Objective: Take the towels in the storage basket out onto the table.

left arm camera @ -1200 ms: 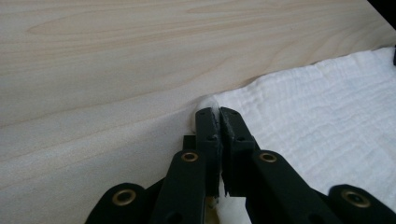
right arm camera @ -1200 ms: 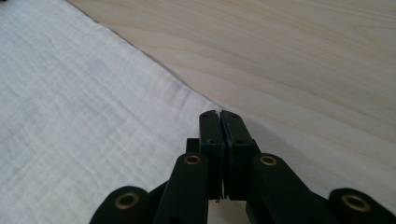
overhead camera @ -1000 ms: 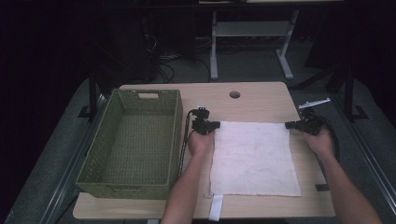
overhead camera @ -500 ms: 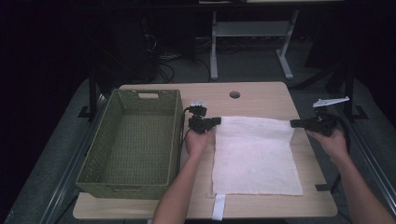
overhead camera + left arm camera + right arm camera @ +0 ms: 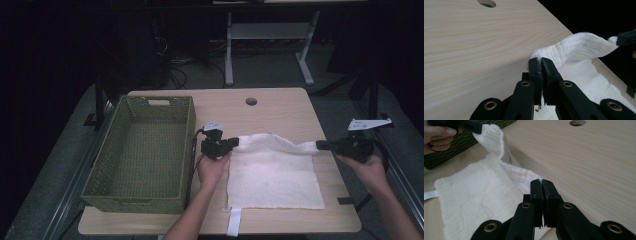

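Towel [image 5: 272, 175] corners hidden inside both pinched jaws.

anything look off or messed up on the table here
Nothing damaged or spilled. The white cloth is no longer flat: its far edge is lifted, pinched at each far corner by the left gripper and the right gripper. The green basket sits square.
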`<state>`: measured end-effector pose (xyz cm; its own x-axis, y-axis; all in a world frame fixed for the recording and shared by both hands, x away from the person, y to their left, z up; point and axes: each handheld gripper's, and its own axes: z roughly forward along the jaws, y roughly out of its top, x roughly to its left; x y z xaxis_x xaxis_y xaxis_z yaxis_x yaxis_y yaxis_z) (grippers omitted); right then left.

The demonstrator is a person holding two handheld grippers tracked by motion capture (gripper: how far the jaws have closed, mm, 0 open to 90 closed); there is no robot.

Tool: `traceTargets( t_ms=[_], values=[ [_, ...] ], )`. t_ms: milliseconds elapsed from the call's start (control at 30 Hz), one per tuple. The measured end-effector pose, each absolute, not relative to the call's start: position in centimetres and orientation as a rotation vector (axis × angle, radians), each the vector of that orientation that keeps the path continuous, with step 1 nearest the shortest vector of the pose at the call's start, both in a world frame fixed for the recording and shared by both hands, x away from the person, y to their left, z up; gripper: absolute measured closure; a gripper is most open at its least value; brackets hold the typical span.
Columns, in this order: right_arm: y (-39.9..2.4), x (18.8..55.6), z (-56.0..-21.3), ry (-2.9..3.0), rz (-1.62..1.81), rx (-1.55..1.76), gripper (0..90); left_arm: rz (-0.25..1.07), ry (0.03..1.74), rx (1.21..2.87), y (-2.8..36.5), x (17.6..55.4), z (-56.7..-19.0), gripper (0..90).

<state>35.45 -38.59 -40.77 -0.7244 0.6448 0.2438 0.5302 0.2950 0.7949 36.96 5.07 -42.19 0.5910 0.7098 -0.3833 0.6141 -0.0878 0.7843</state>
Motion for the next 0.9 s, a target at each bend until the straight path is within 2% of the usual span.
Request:
traceTargets(
  t_ms=[167,500,900],
  values=[
    [-38.7,33.4,-41.0,2.43,1.44,1.077,87.1,0.144,1.073,1.755,5.0,34.2,-42.2,86.6],
    [-38.3,28.4,-42.2,2.448,1.452,1.012,86.8,0.219,1.02,1.813,5.3,28.9,-43.6,86.1],
    [-37.7,26.0,-43.7,2.503,1.392,0.98,86.6,0.194,0.96,1.876,5.7,26.0,-44.8,85.1]
  ],
)
